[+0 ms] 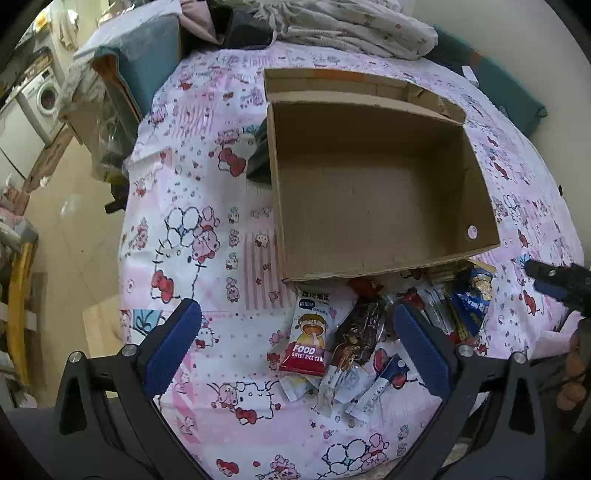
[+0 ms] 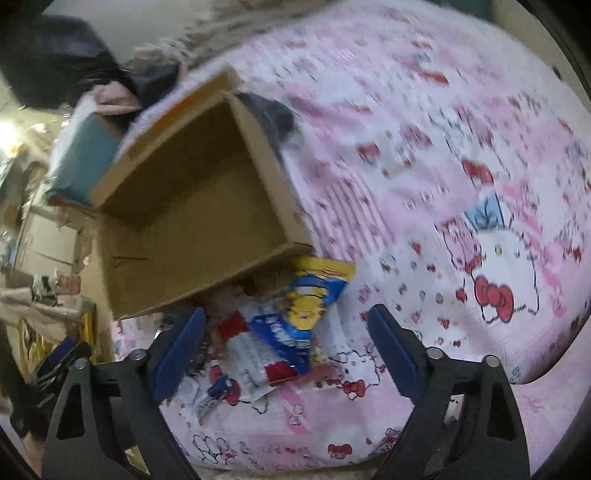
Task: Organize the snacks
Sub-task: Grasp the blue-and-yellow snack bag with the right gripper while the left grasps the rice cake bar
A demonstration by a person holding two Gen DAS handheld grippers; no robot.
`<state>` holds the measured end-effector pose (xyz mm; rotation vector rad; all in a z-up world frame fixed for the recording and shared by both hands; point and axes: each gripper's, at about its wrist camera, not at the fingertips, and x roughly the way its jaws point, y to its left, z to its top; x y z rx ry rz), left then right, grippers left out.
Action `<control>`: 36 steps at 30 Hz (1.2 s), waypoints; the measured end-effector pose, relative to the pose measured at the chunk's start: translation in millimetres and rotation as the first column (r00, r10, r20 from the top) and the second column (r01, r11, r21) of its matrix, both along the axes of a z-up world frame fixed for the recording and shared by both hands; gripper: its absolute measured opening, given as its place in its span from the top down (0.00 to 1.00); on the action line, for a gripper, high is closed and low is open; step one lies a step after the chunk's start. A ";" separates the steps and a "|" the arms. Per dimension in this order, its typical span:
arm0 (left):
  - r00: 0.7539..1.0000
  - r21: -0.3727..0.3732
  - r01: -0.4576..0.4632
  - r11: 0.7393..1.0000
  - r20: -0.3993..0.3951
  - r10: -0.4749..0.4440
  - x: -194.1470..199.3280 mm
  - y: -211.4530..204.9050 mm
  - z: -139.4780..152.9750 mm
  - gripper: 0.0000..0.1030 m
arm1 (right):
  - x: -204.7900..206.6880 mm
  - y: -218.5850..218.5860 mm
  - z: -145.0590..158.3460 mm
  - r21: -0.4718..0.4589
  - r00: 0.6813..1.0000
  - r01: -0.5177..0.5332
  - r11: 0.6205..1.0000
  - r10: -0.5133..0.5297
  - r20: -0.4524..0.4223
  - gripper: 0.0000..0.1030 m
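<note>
Through my left wrist camera the left gripper [image 1: 295, 325] hangs with its blue-padded jaws spread wide and nothing pressed between them. Framed in that gap lies a red-and-white snack packet printed "sweet rice cake" [image 1: 308, 338], flat on the pink cartoon-print bedsheet [image 1: 207, 236], and just beside it at three o'clock a dark brown wrapped snack bar [image 1: 356, 334], lying slightly tilted. A few small white sachets [image 1: 364, 397] sit below them at six o'clock. Toward two o'clock from the bar is a loose heap of packets with a blue-and-yellow snack bag [image 1: 476, 295] on its far side, touching the near wall of the box. Beyond all this stands the open brown cardboard box [image 1: 369, 266], upright, its bottom bare. At the three o'clock edge of this view I see the tip of my other claw [image 1: 557, 284]; farther off, at twelve o'clock, is a pile of crumpled pale fabric [image 1: 351, 26], and at nine o'clock a white washing machine [image 1: 42, 96].

My right wrist view is blurred. The right gripper [image 2: 286, 334] has its jaws apart, pinching nothing; the blue-and-yellow snack bag [image 2: 306, 299] and a white-and-red packet [image 2: 251, 354] lie on the sheet between and beyond them. At eleven o'clock is the cardboard box [image 2: 155, 295], its near corner resting against the snack heap
</note>
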<state>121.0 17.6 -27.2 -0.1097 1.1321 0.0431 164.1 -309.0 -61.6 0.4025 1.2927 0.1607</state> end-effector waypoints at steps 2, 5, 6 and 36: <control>1.000 -0.004 -0.003 1.000 -0.009 0.003 1.6 2.7 -6.2 0.00 | 6.0 3.1 -18.4 -0.021 0.998 -0.003 1.000 0.002 -0.062 0.13; 0.999 -0.025 -0.026 0.999 -0.040 0.025 4.0 8.7 -19.3 0.00 | 14.3 11.2 -48.4 0.008 0.987 0.008 1.000 -0.006 -0.160 0.19; 0.998 -0.037 -0.038 0.999 -0.052 0.036 5.1 10.9 -22.7 0.01 | 18.1 14.6 -56.0 -0.005 0.983 0.010 1.000 -0.011 -0.182 0.21; 0.987 -0.030 -0.087 0.996 -0.135 0.082 10.8 21.7 -51.8 0.10 | -33.7 20.9 -3.4 0.247 0.997 -0.074 0.966 0.074 0.011 0.69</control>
